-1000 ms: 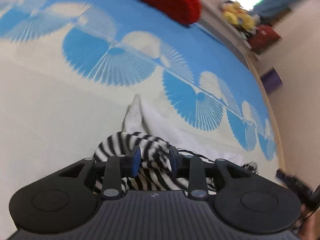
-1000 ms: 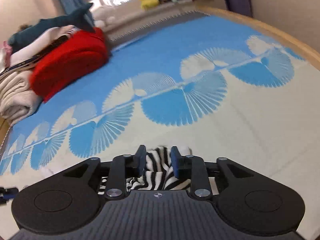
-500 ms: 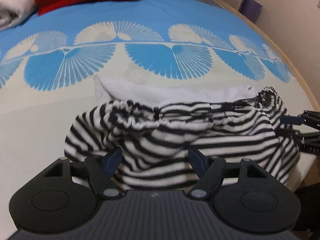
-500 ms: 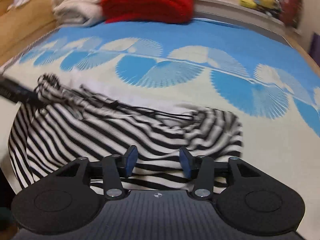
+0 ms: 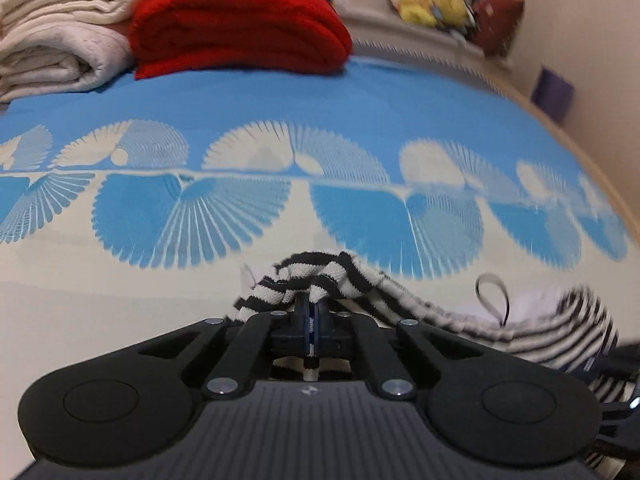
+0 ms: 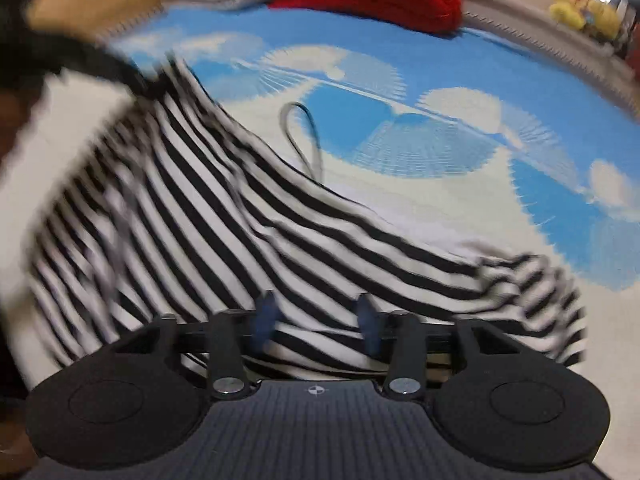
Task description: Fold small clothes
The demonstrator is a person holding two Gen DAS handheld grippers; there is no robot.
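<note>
A small black-and-white striped garment (image 6: 224, 224) lies on the blue and cream patterned bedspread (image 5: 280, 104). My left gripper (image 5: 311, 320) is shut on a bunched edge of the striped garment (image 5: 316, 276) and lifts it off the bed. My right gripper (image 6: 316, 320) is open, its blue-padded fingers spread over the striped cloth; the view is blurred. A thin cord loop (image 6: 300, 132) hangs from the garment, also in the left wrist view (image 5: 494, 292).
A folded red blanket (image 5: 240, 24) and cream blankets (image 5: 60, 28) are stacked at the bed's far end. Yellow stuffed toys (image 5: 428, 4) sit on a ledge. The wooden bed rim (image 5: 612, 184) and a wall run along the right.
My left gripper was open half a second ago and has shut on the garment's edge. My right gripper has stayed open and the garment has stretched out to its left.
</note>
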